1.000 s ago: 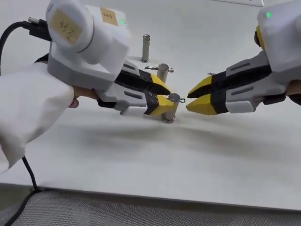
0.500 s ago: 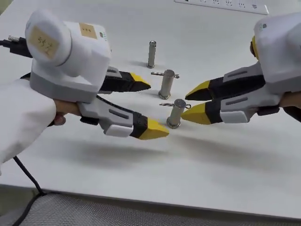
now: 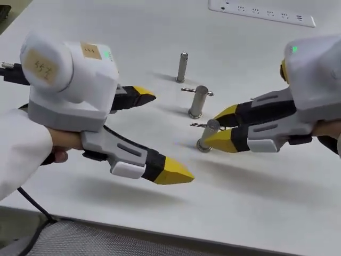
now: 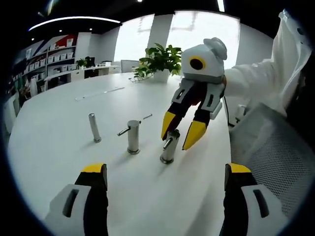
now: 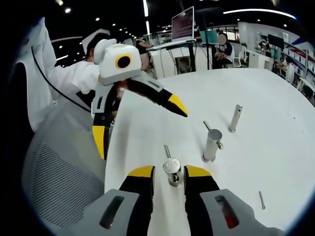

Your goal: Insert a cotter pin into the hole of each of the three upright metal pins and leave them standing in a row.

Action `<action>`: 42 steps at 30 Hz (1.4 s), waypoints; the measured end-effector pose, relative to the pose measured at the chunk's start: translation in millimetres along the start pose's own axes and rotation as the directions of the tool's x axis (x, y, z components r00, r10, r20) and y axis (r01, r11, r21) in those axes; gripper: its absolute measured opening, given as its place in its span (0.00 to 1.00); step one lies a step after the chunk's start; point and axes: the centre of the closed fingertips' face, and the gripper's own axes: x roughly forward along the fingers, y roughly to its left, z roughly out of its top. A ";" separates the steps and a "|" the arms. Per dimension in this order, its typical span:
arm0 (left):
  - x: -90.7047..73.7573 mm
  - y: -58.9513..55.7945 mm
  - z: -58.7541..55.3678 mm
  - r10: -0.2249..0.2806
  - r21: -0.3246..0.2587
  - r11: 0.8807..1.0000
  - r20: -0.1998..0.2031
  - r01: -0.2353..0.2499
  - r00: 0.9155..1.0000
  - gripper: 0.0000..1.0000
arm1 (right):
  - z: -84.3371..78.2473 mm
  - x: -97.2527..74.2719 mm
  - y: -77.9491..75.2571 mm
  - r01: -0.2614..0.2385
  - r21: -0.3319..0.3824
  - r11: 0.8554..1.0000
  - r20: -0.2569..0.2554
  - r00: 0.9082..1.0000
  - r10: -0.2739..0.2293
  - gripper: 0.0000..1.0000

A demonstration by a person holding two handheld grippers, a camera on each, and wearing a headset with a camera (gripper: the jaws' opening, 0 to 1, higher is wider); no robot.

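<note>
My right gripper (image 3: 211,128) has its jaws slightly apart, straddling the top of the near pin (image 4: 169,149), whose cotter pin (image 3: 197,125) is through the hole; I can't tell if they touch. My left gripper (image 3: 173,135) is wide open and empty, left of the row. I'd part the right jaws evenly and draw straight off so the pin doesn't tip; the far pin (image 3: 182,66) looks bare.

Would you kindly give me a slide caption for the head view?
Right gripper straddles the nearest metal pin, cotter pin inserted; left gripper hangs open nearby.

left gripper (image 3: 170,135): released, backed off, wide | right gripper (image 3: 214,126): now straddles nearest pin (image 5: 172,167)
</note>
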 end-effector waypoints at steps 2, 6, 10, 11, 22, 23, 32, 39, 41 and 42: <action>-0.5 -1.7 -2.7 -0.002 -0.010 1.000 -0.002 0.002 1.000 0.99 | -0.9 1.9 -0.4 0.000 -0.005 1.000 -0.003 1.000 0.000 0.18; -1.6 -2.2 -5.6 0.005 -0.017 1.000 -0.005 -0.005 1.000 0.99 | -2.7 5.2 -0.4 -0.003 -0.009 1.000 -0.007 1.000 0.003 0.17; -2.7 -5.1 -2.6 0.010 -0.031 0.999 0.018 -0.009 1.000 0.99 | -3.8 6.1 -1.2 -0.001 -0.029 1.000 -0.011 1.000 0.000 0.15; -2.5 -5.6 -2.7 0.010 -0.031 0.999 0.017 -0.010 1.000 0.99 | -4.1 6.4 -2.0 0.003 -0.031 1.000 -0.011 1.000 -0.003 0.14; -1.9 -8.3 2.5 0.011 -0.055 0.998 0.052 -0.009 0.999 0.99 | -4.3 8.5 -4.5 0.044 -0.140 0.989 -0.025 0.999 -0.048 0.08; -2.0 -8.4 2.2 0.012 -0.055 0.998 0.052 -0.009 0.999 0.99 | -4.8 8.2 -5.0 0.046 -0.146 0.988 -0.027 0.998 -0.050 0.08; -2.3 -6.2 1.1 0.028 -0.061 0.998 0.040 -0.026 0.999 0.99 | -5.5 5.4 -3.5 0.026 -0.209 0.978 -0.038 0.999 -0.034 0.07; -2.2 -9.8 -0.8 0.030 -0.057 0.998 0.030 -0.028 0.999 0.99 | -0.1 -13.6 -22.8 0.057 -0.192 0.980 0.001 0.998 -0.058 0.07; -0.8 -13.8 -0.6 0.024 -0.056 0.998 0.025 -0.023 0.999 0.99 | -0.3 -18.8 -30.2 0.070 -0.192 0.979 0.003 0.997 -0.071 0.07; -0.7 -14.8 -0.6 0.021 -0.057 0.998 0.023 -0.019 1.000 0.99 | -0.6 -20.7 -34.1 0.076 -0.193 0.978 0.000 0.997 -0.078 0.07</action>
